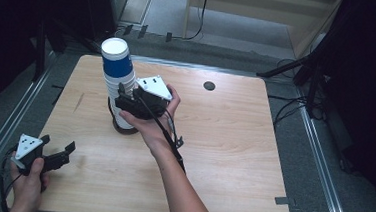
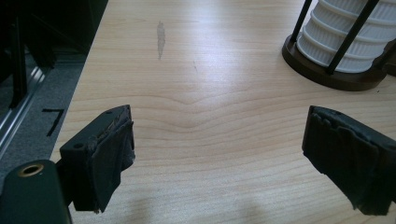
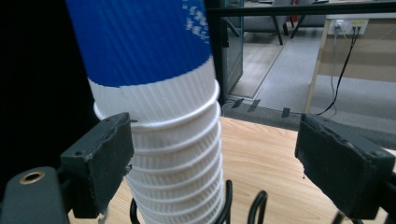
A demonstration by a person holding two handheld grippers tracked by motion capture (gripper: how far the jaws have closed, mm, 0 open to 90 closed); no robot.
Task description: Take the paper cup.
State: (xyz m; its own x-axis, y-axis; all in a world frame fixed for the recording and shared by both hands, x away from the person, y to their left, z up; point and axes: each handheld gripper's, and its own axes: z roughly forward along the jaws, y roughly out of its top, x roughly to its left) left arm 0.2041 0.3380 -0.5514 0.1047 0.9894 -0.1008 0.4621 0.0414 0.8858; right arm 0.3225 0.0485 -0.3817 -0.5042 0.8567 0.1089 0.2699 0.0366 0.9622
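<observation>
A tall stack of white ribbed paper cups [image 1: 119, 83] stands upside down in a dark round holder [image 1: 124, 128] with black wire rods, at the table's back left. The top cup [image 1: 116, 56] has a blue band. My right gripper [image 1: 122, 97] is open at the middle of the stack. In the right gripper view the stack [image 3: 173, 154] sits between the jaws, close against the left one and well apart from the right one, under the blue cup [image 3: 144, 42]. My left gripper [image 1: 59, 144] is open over the front left corner with bare wood between its jaws [image 2: 219, 135].
The wooden table [image 1: 234, 139] has a small dark round hole [image 1: 209, 85] at the back and a scuff mark [image 1: 79, 102] on its left side. The holder base [image 2: 327, 74] lies ahead and to the right of the left gripper. Metal rails and cables run around the table.
</observation>
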